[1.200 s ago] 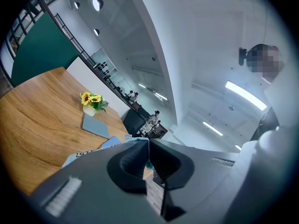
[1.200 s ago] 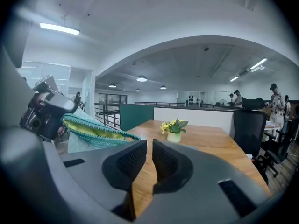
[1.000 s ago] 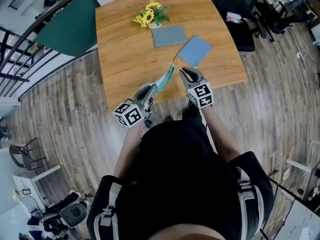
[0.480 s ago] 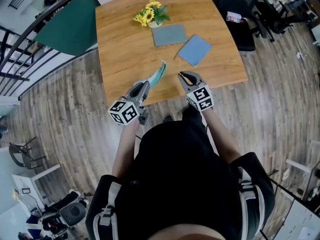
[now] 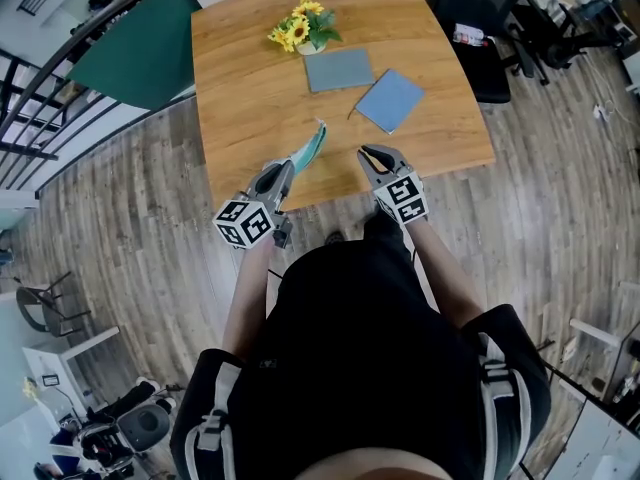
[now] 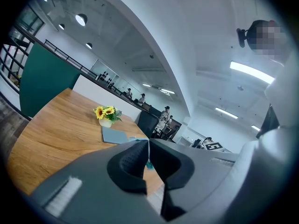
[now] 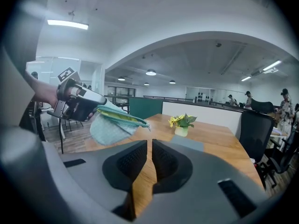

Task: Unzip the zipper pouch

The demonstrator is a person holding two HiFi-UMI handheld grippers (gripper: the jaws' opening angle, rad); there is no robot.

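Left gripper [image 5: 284, 166] has carried the teal fabric zipper pouch [image 5: 312, 145] leftward, clear of the right gripper [image 5: 368, 153], jaws pinching its near end above the wooden table's [image 5: 250, 78] near edge; right jaws nearly together, empty; zipper mouth gapes, so unzipping looks largely done.

A black top [image 5: 360, 368] is worn, crossed at both shoulders by grey straps [image 5: 213, 430] with buckles. The left gripper [image 5: 284, 171] and the right gripper [image 5: 366, 152] are moulded in grey with dark ribbed pads [image 7: 133, 160], and each is topped by a white cube [image 5: 245, 224] printed with black square markers.
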